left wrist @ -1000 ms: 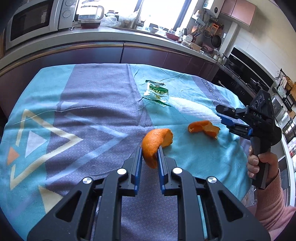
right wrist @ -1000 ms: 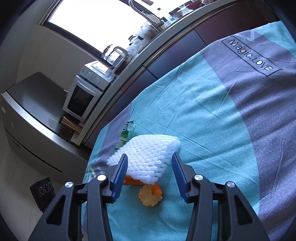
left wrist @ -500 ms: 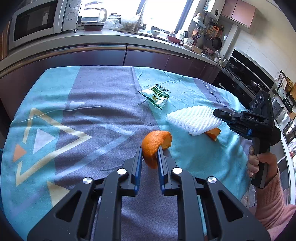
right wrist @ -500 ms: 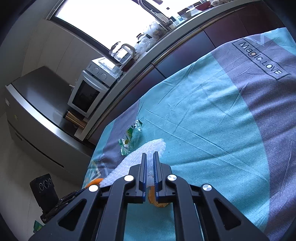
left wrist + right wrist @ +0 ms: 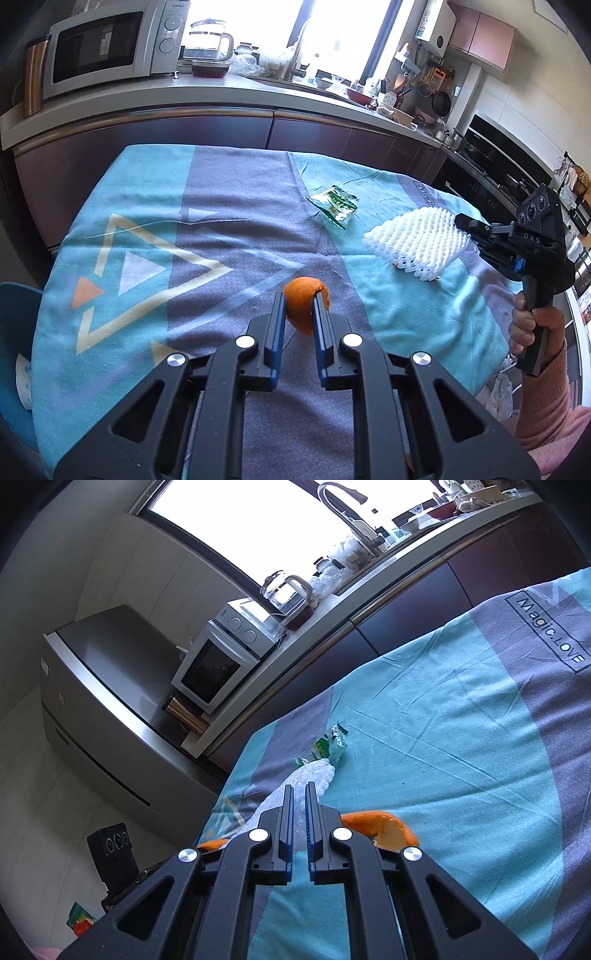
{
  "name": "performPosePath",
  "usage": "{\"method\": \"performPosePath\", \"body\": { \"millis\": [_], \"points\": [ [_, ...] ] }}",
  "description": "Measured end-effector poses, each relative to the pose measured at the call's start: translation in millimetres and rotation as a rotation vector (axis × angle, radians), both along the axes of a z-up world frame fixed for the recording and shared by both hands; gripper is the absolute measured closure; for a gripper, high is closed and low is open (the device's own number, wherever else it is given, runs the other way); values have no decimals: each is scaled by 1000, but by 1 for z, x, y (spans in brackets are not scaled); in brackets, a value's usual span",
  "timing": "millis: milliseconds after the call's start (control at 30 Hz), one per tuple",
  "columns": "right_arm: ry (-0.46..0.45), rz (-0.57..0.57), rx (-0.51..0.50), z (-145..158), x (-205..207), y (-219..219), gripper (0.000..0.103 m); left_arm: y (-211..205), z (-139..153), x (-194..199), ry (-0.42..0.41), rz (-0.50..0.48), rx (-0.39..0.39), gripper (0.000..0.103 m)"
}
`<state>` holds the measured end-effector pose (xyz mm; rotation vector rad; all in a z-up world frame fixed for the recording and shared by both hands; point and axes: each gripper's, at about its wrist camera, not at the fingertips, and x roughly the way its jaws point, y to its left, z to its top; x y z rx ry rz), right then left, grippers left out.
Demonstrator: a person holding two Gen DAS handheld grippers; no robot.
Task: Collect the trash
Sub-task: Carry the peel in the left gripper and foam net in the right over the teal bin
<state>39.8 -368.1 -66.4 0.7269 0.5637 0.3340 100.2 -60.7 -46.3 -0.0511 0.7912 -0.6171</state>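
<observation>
My left gripper (image 5: 299,301) is shut on a curled piece of orange peel (image 5: 304,302), held just above the tablecloth. At the right of the left wrist view, my right gripper (image 5: 460,221) is shut on a white foam fruit net (image 5: 417,242), lifted off the table. In the right wrist view the foam net (image 5: 317,771) sticks out past the closed right gripper (image 5: 300,788). A second orange peel (image 5: 384,829) lies on the cloth just below and to the right of it. A green and clear wrapper (image 5: 334,208) lies farther back on the cloth.
The table wears a teal and grey cloth (image 5: 184,240) with triangle patterns. A dark cabinet counter (image 5: 184,122) with a microwave (image 5: 107,48) and kettle runs behind it. A person's hand in a pink sleeve (image 5: 543,391) holds the right gripper at the table's right edge.
The right gripper closed on the white foam net and lifted it off the second peel. The left gripper, still holding its peel, pulled back from the table's middle.
</observation>
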Motion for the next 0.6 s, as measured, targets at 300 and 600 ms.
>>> {"method": "performPosePath", "body": {
  "millis": [300, 600],
  "points": [
    [-19, 117, -8, 10, 18, 48, 98, 44, 12, -13, -29, 69, -12, 89],
    [-29, 258, -12, 18, 48, 110, 98, 114, 28, -28, -76, 207, -22, 89]
  ]
}}
